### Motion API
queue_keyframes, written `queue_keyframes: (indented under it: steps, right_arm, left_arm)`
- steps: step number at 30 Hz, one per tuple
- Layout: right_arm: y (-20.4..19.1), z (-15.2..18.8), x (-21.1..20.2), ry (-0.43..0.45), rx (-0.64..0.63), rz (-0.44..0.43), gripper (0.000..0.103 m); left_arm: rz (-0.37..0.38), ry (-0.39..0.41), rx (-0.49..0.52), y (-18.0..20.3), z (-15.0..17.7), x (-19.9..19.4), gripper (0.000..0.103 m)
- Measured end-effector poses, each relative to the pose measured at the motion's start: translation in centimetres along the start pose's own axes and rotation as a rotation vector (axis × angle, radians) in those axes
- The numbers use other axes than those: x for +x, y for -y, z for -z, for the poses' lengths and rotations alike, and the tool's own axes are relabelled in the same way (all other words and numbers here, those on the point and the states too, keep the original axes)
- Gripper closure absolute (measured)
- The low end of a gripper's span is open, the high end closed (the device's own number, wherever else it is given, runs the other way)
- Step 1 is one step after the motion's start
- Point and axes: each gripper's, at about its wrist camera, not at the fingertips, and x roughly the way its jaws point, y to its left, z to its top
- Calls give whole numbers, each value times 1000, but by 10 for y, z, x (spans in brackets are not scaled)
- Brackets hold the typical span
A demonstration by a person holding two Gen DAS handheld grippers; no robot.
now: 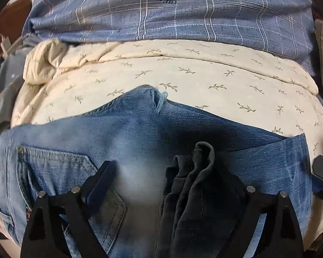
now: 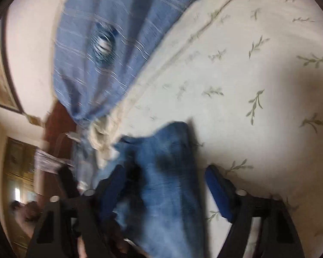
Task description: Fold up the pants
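- The jeans lie flat on the cream sheet of the bed, waistband and back pocket toward its left edge
- A dark grey garment lies bunched on the jeans, between the left gripper's fingers, which are spread wide and pinch nothing
- A blue checked quilt is heaped along the bed's far edge
- In the blurred right wrist view, a fold of the jeans rises between the right gripper's fingers; the left pad seems to touch the denim, the right pad stands clear of it, so no pinch
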Motion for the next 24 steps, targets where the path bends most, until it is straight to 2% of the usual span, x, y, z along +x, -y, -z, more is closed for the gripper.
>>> queue_keyframes:
  steps: [2,3,5,6,8,10,11,12,13,14,15,17,18,20,21,22,23,24]
  right_arm:
    - [0,-1,2,-14,2,38,48]
    - [2,-2,1,-20,10,42,49]
    - [0,-3,-1,-14,9,27,48]
    - [0,-3,-3,-6,24,8,48]
    - [-2,-4,-6,-1,24,-34,41]
    - [-5,-6,-2,-1,-5,-5,40]
    - [-6,-7,8,-28,-17,21,40]
    - [-6,-7,18,-62,-12,36,45]
    - [-7,-7,20,-65,-15,76,69]
    - [-12,-7,16,-52,-27,112,81]
    - [-19,-6,5,-23,-46,118,86]
    - [-40,-5,-6,23,-105,149,88]
    - [-41,-4,-1,15,-115,194,88]
    - [-21,-5,20,-63,-68,290,85]
    - [-5,-7,14,-29,24,188,85]
    - [1,-7,7,-12,78,128,76]
    - [3,-6,-2,12,105,92,53]
    - [1,-3,-13,33,103,68,36]
  left_arm:
    - [7,-11,3,-1,-3,-4,12]
    - [19,-7,-10,-5,-3,-12,13]
    - [50,53,-6,-9,6,-39,13]
    - [33,118,23,-10,14,-58,13]
    - [-25,171,78,-5,24,-68,13]
    - [-111,94,146,5,30,-42,12]
    - [-133,-2,178,8,33,-17,11]
    - [-121,18,145,4,34,-10,2]
    - [-129,7,128,2,32,-9,2]
    - [-124,-9,127,3,30,-8,2]
    - [-127,-6,141,6,30,-5,2]
    - [-137,10,151,8,32,-2,2]
    - [-132,9,134,6,34,0,2]
    - [-124,1,119,4,32,2,1]
    - [-122,-2,116,3,31,3,1]
    - [-121,-3,116,3,31,3,1]
    - [-122,-2,121,4,31,5,1]
    - [-124,0,121,3,32,2,1]
